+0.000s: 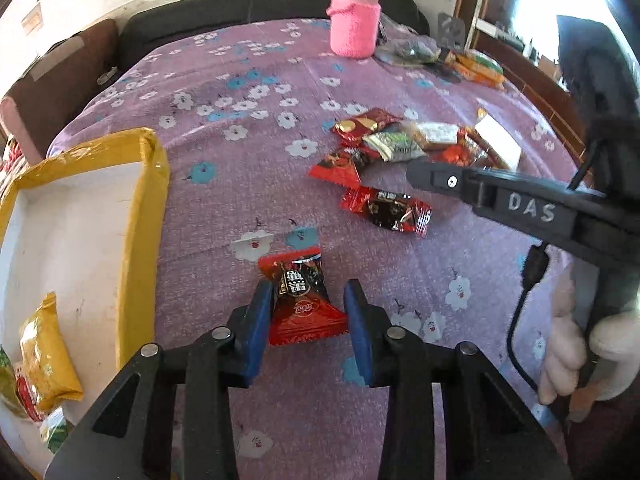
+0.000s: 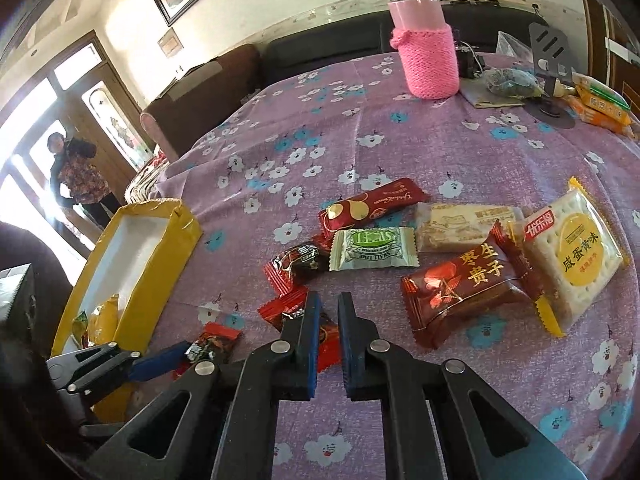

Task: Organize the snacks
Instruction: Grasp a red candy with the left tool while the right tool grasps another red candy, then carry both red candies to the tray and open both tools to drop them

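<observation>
The left tongs [image 1: 306, 294] are straddling a red candy packet [image 1: 302, 300] that is lying on the cloth at the lower middle of the left view. The left pad is touching its side and the right pad is meeting the corner of its flared end, but I cannot tell whether they are actually squeezing it. The packet's long axis is running up and down the frame, the wide sealed end pointing toward the camera and the narrower end pointing up.

The right tongs [image 2: 328, 304] are standing closed to a narrow slit with nothing between the pads, hovering over another red packet [image 2: 288, 312] that is showing beside the left finger. A pale-gloved hand [image 1: 580, 352] is gripping their handle at the right edge of the left view.

Just above them a loose pile of snacks [image 2: 420, 248] is lying flat – a green-and-white wrapper, dark red bars and a cracker pack with a yellow disc.

At the left a yellow-taped box [image 1: 154, 184] with a white inside is holding a yellow packet [image 1: 48, 352] and some red and green ones at its near end.

A purple flowered tablecloth [image 1: 260, 128] is covering the table. A pink bottle [image 1: 354, 28] in a knitted sleeve is standing at the far edge, with a dark sofa [image 1: 240, 8] behind it – and a person [image 2: 76, 176] is standing by the bright doorway at the left of the right view.
</observation>
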Available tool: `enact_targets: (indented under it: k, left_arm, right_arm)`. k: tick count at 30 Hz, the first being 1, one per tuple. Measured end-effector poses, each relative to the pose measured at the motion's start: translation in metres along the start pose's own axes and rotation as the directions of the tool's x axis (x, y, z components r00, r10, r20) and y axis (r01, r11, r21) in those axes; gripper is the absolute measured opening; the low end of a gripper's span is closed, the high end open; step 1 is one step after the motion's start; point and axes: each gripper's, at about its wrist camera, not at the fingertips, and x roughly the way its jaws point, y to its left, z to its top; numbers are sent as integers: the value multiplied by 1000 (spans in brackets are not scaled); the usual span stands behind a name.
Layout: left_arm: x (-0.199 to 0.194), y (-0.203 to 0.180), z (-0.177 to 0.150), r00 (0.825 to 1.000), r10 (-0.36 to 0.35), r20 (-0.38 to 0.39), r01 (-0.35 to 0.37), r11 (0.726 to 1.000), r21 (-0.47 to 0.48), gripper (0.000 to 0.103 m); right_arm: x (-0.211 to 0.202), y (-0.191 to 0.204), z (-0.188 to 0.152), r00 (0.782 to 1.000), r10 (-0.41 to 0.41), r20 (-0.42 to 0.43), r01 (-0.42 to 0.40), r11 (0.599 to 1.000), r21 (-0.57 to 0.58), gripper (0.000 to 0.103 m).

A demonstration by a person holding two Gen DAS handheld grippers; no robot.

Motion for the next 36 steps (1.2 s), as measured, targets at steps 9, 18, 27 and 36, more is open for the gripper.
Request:
enact_targets:
  k: [9, 18, 27, 36]
  left_arm:
    - [-33, 21, -11, 995, -61, 77, 68, 994, -91, 34]
    - [-47, 30, -17, 988, -108, 114, 123, 983, -136, 34]
    - [-51, 38, -28, 981, -145, 129, 164, 974, -155, 34]
    - [-86, 69, -34, 964, -152, 217, 199, 957, -213, 34]
  right_arm:
    - [7, -40, 2, 993, 119, -11, -116, 977, 181, 37]
    - [15, -15, -4, 995, 96, -39, -93, 993, 73, 43]
    - [24, 32, -14, 997, -72, -27, 67, 986, -153, 35]
    - [17, 34, -16, 997, -80, -4, 79, 986, -149, 25]
